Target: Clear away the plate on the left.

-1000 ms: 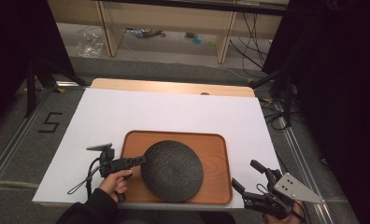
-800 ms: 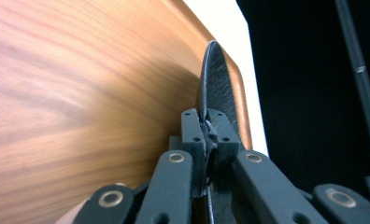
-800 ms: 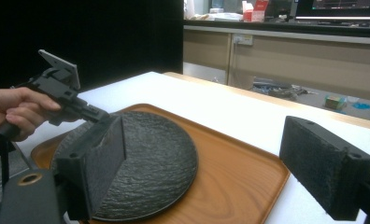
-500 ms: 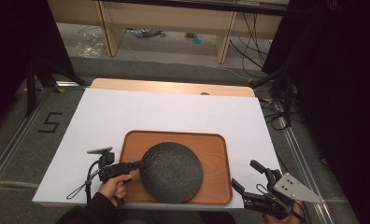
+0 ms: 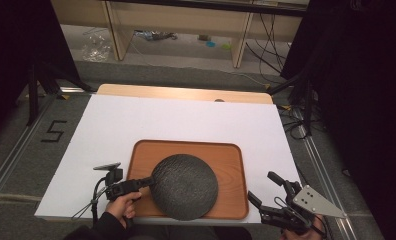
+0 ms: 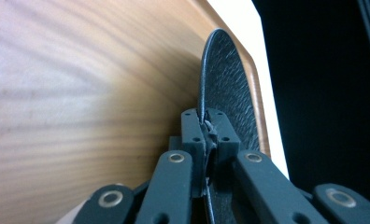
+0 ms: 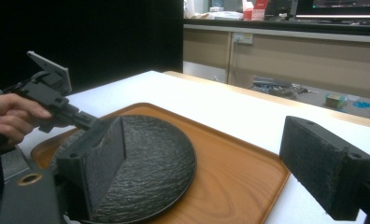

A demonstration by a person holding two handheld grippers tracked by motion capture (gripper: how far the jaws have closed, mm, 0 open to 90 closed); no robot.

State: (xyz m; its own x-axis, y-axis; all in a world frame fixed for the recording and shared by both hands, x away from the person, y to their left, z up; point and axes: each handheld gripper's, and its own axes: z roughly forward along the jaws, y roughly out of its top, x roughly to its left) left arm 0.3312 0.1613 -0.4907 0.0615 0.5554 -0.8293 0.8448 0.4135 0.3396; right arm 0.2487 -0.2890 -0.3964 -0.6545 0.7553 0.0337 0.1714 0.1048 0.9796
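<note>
High view — left gripper (image 5: pixel 148 181) pinches the 9 o'clock rim of the round black textured plate (image 5: pixel 185 186) on the brown wooden tray (image 5: pixel 231 165); right gripper (image 5: pixel 266 192) at tray's 4 o'clock — jaws spread.

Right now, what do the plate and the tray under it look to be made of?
The plate looks like dark stone or matte-glazed ceramic: charcoal, pebbled, no shine. Hard to say which. The tray looks like wood or wood veneer: reddish-brown with visible grain, smooth satin finish.
</note>
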